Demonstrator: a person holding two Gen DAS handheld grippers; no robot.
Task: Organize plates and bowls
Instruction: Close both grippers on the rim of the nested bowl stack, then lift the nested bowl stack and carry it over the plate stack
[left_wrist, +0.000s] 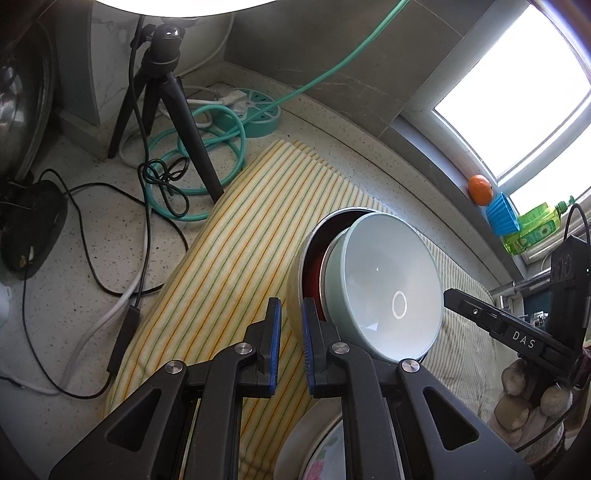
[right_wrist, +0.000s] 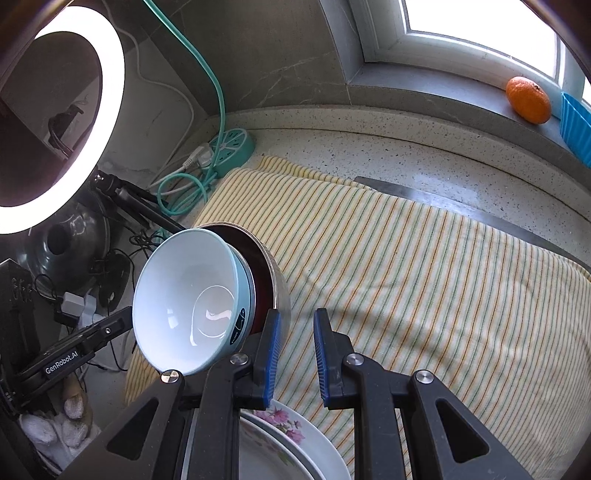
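A pale green bowl (left_wrist: 388, 288) (right_wrist: 184, 280) sits nested in a steel bowl (left_wrist: 295, 284) (right_wrist: 282, 291) with a red inside. The pair is tipped up on edge over the striped cloth (left_wrist: 229, 236) (right_wrist: 424, 277). My left gripper (left_wrist: 291, 302) is shut on the steel bowl's rim, one pad outside and one inside. My right gripper (right_wrist: 298, 314) is at the opposite edge of the stack, its left pad against the steel bowl. Its jaws stand a narrow gap apart, and only cloth shows between them. A floral plate (left_wrist: 325, 450) (right_wrist: 288, 428) lies under both grippers.
A tripod (left_wrist: 166, 92) with a ring light (right_wrist: 110, 110), a green power strip (left_wrist: 258, 110) and tangled cables fill the counter's left. An orange (right_wrist: 528, 99), a blue cup (left_wrist: 500, 214) and a green bottle (left_wrist: 535, 225) sit on the window sill. A gloved hand (left_wrist: 524, 398) holds the right gripper.
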